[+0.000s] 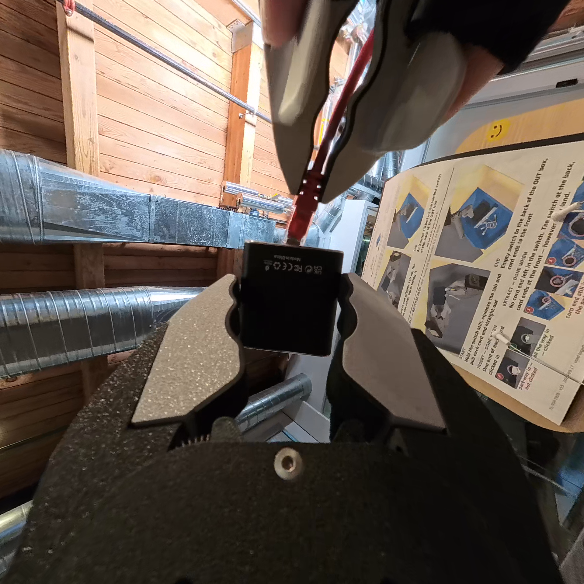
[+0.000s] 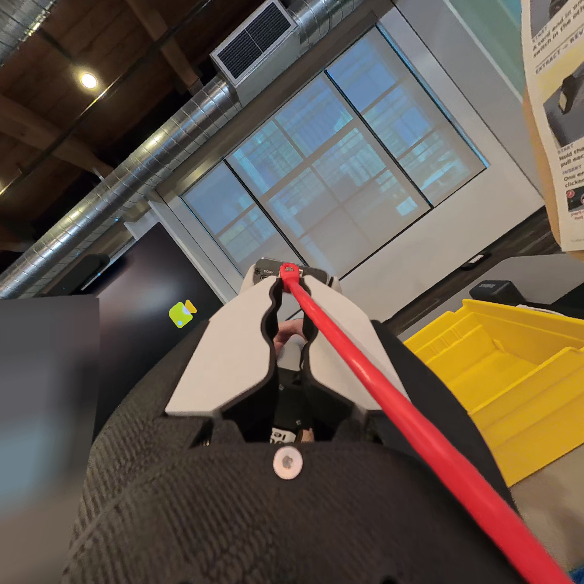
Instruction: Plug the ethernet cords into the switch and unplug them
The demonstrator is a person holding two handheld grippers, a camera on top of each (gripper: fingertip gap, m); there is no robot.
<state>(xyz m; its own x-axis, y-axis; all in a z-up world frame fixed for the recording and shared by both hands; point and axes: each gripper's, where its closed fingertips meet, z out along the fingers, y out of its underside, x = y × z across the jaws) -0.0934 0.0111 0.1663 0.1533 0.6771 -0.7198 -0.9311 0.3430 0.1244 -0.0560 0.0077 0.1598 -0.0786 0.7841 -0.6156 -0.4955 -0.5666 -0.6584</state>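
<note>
My left gripper (image 1: 289,284) is shut on a small black switch (image 1: 289,300) and holds it up in the air, underside toward the camera. A red ethernet cord (image 1: 305,205) comes down from above, and its plug end sits at the switch's top edge. My right gripper (image 1: 311,189) is shut on the cord's red boot just above the switch. In the right wrist view my right gripper (image 2: 289,278) is shut on the red cord (image 2: 395,410), whose plug meets the port face of the switch (image 2: 290,271). The cord trails back to the lower right.
An instruction sheet (image 1: 493,268) on a cardboard board stands to the right, also shown in the right wrist view (image 2: 562,126). A yellow bin (image 2: 493,373) lies at the right. Metal ducts (image 1: 94,208) and a wooden wall are behind. A dark screen (image 2: 151,290) is at the left. The grippers' ends are close to 4 centimetres from one another.
</note>
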